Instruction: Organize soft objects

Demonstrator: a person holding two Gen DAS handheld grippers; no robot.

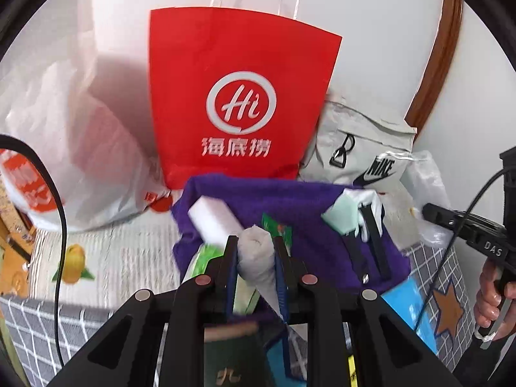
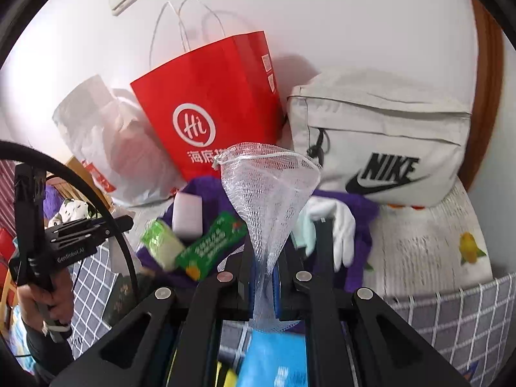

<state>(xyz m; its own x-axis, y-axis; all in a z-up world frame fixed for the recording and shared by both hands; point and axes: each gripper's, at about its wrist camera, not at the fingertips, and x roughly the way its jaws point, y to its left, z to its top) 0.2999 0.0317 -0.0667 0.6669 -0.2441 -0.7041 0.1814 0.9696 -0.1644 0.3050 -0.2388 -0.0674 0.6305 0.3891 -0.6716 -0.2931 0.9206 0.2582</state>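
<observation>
My left gripper (image 1: pixel 255 251) is shut on a rolled grey cloth (image 1: pixel 258 258), held above a purple towel (image 1: pixel 274 206). On the towel lie a white sponge block (image 1: pixel 213 222), green packets (image 1: pixel 277 225), a pale green sponge (image 1: pixel 340 217) and a white glove (image 1: pixel 367 200). My right gripper (image 2: pixel 264 258) is shut on a white mesh net bag (image 2: pixel 267 187) whose mouth stands open upward. In the right wrist view the purple towel (image 2: pixel 361 213) carries the white block (image 2: pixel 187 216), green packets (image 2: pixel 209 245) and the white glove (image 2: pixel 342 225).
A red paper bag (image 1: pixel 238 96) stands against the wall, with a grey Nike bag (image 2: pixel 380 135) to its right and a white plastic bag (image 1: pixel 64 129) to its left. A lemon-print mat (image 1: pixel 96 258) and a grey checked cloth (image 2: pixel 451 316) cover the surface.
</observation>
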